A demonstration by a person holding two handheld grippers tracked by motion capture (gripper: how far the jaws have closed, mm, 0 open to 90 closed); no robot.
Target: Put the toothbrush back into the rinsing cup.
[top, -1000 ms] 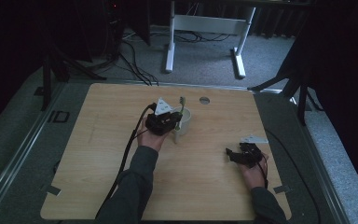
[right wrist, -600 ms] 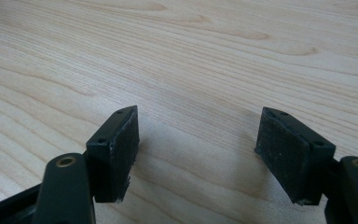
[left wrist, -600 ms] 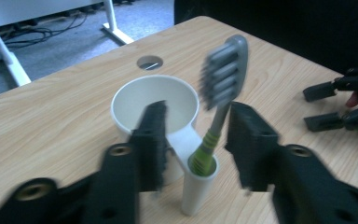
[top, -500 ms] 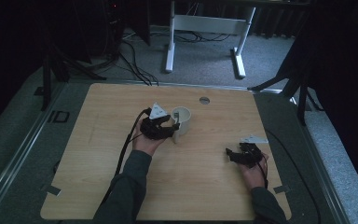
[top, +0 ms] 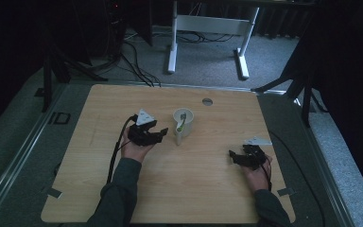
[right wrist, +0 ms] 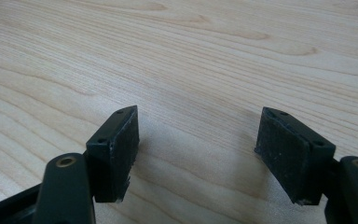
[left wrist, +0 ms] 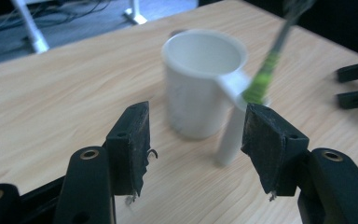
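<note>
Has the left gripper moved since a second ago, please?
Yes. The left gripper has drawn back from the white mug, toward the person, opening a gap.

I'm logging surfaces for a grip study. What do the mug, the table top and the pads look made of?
Mug: likely glazed ceramic, though plastic is possible; plain white, smooth, thick rim and handle.
Table top: pale wood or wood-look laminate; flowing grain lines, matte sheen.
Pads of the right hand-held gripper: seemingly black rubber or foam; dull, finely textured faces with frayed edges.
</note>
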